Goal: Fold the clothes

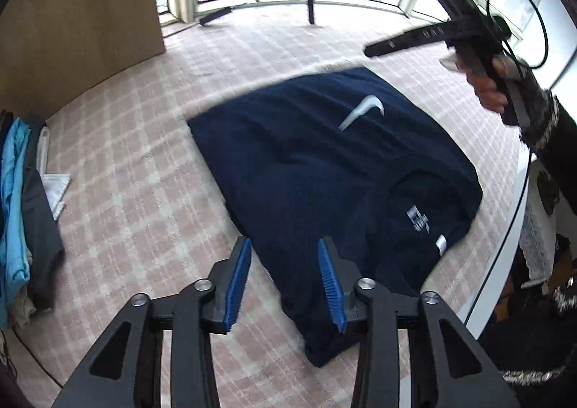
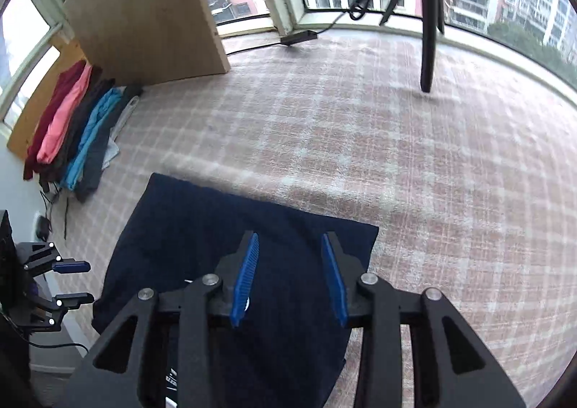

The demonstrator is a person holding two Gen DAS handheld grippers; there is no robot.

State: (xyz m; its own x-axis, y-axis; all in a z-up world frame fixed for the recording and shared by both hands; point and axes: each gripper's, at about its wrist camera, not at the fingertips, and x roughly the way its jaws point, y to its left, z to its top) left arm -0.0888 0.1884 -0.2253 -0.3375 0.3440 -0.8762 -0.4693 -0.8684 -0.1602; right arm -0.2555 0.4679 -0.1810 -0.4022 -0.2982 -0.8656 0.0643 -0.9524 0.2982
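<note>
While both pairs of fingers hang open and empty above it, a navy shirt (image 1: 324,170) lies folded into a rough rectangle on the pink-and-white checked carpet (image 1: 144,162). A white swoosh logo (image 1: 362,111) faces up on the cloth, and a small white neck label (image 1: 440,244) shows by the collar, near small white print. In the left wrist view, the left gripper (image 1: 285,281) sits over the shirt's near edge, blue pads apart, nothing between them. In the right wrist view, the right gripper (image 2: 290,278) is poised over the shirt's far corner, its pads likewise apart and clear of the cloth. A hand (image 1: 490,83) in a dark, fuzzy-cuffed sleeve holds the right tool above the shirt's far side. Against a wooden panel (image 2: 144,11) at the carpet's edge lies a row of folded clothes (image 2: 72,126) in maroon, pink, dark grey and light blue. A black tripod (image 2: 429,11) stands by the window.
</note>
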